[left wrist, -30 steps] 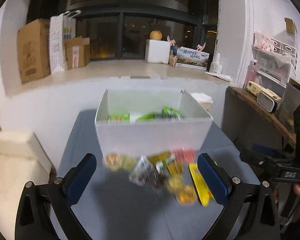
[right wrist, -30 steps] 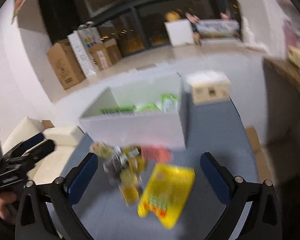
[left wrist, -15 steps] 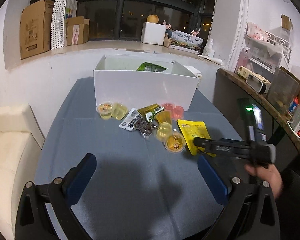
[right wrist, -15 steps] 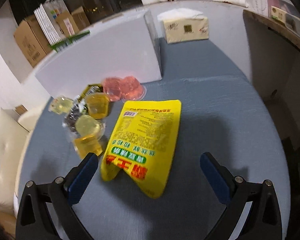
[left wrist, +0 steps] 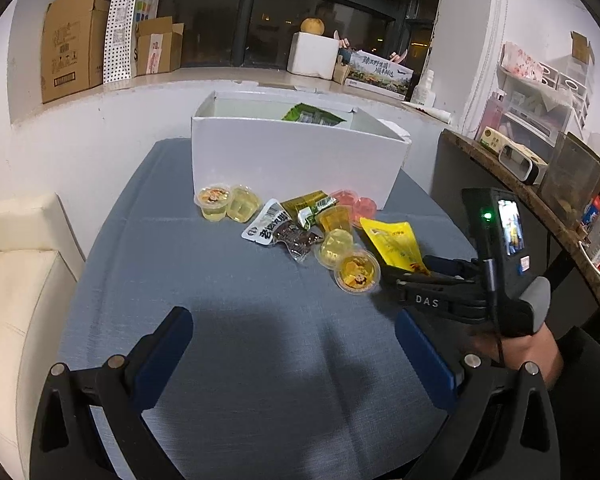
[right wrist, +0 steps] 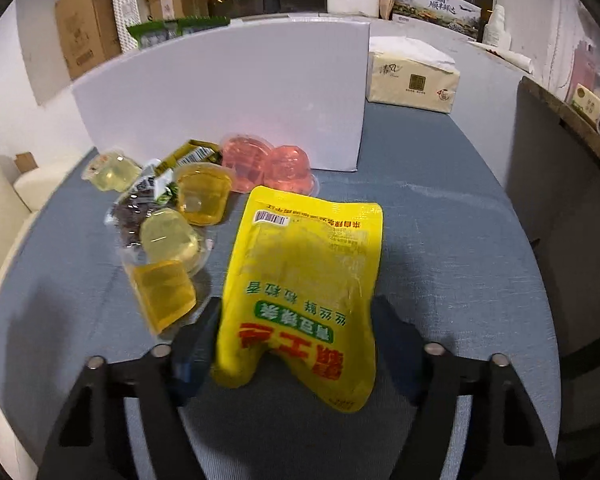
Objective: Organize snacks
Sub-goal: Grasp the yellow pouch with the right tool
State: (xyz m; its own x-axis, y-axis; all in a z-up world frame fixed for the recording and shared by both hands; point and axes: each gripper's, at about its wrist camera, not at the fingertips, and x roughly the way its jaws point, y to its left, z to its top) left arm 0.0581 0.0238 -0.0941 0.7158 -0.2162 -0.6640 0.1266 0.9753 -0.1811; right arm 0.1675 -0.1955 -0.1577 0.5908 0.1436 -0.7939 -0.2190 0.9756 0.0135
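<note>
A blue-grey cloth covers the bench [left wrist: 228, 280], which sits below a dark window ledge stacked with cartons. Your right hand-held gripper [right wrist: 300, 332] has just been closing and its pads now flank the near end of the yellow snack pouch [right wrist: 304, 272]; whether they already press it I cannot tell. Your left hand-held gripper [left wrist: 292, 356] stands spread over bare cloth, nothing between its pads. From the pouch, the jelly cups [right wrist: 168, 240] cluster at nine to eleven o'clock, two pink jelly cups [right wrist: 268, 164] at twelve. Behind them stands the white box [right wrist: 228, 92], green packets [left wrist: 312, 114] inside; a tissue pack [right wrist: 412, 76] lies at two o'clock.
</note>
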